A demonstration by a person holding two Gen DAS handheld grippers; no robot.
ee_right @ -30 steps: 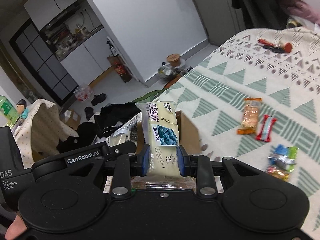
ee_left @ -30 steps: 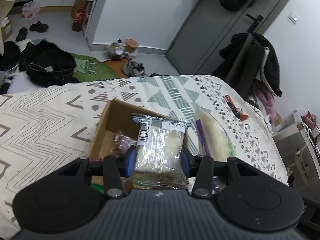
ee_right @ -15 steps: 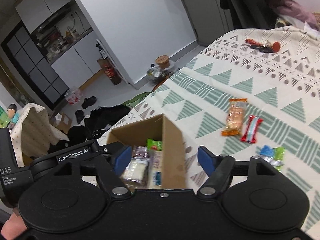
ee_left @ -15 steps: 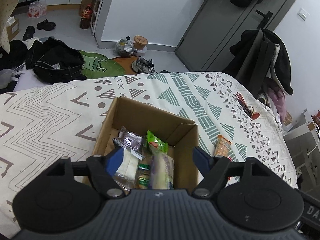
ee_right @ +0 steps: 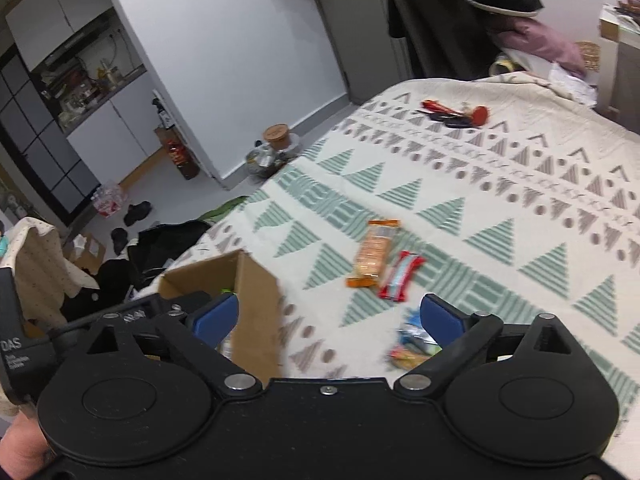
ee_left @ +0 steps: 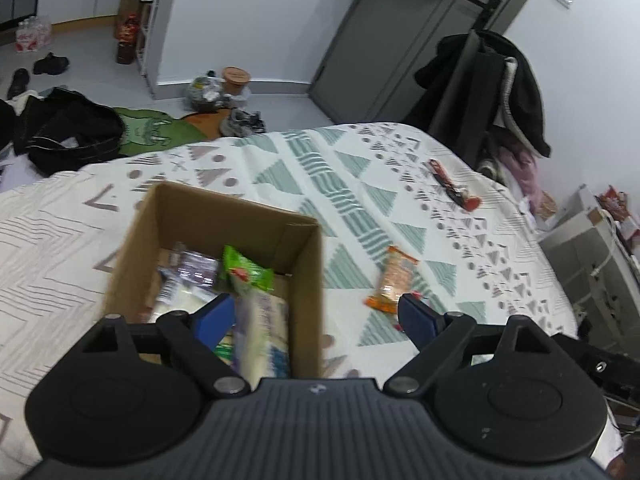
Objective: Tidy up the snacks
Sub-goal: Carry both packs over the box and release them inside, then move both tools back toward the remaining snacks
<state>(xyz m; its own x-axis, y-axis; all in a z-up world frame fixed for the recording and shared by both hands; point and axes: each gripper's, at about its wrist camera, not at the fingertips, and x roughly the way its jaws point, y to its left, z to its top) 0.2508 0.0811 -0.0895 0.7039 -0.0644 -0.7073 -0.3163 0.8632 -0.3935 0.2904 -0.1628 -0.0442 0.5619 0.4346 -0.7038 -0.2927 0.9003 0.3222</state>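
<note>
The left gripper (ee_left: 314, 316) has its jaws wide apart and holds nothing. It hangs above the right wall of the cardboard box (ee_left: 308, 280), with one blue pad over the inside of the box and the other over the bed. The right gripper (ee_right: 328, 316) is also spread wide and empty; its left pad is over the near corner of the box (ee_right: 256, 300), its right pad above a small heap of colourful wrappers (ee_right: 412, 344).

Inside the box lie several snacks: a green packet (ee_left: 244, 270), a pale long packet with blue print (ee_left: 262, 332), and a purple one (ee_left: 196, 270) behind. The box stands on the bed, on the patterned bedspread (ee_left: 352, 196).

To the right of the box, still on the bedspread, lie an orange snack bar (ee_right: 374, 252) and, touching it, a red and white bar (ee_right: 402, 276). Farther away, near the bed's far edge, there is a red and black object (ee_right: 456, 114); I cannot tell what it is.

On the floor behind the bed are dark clothes (ee_left: 68, 132) and shoes (ee_left: 242, 120).
</note>
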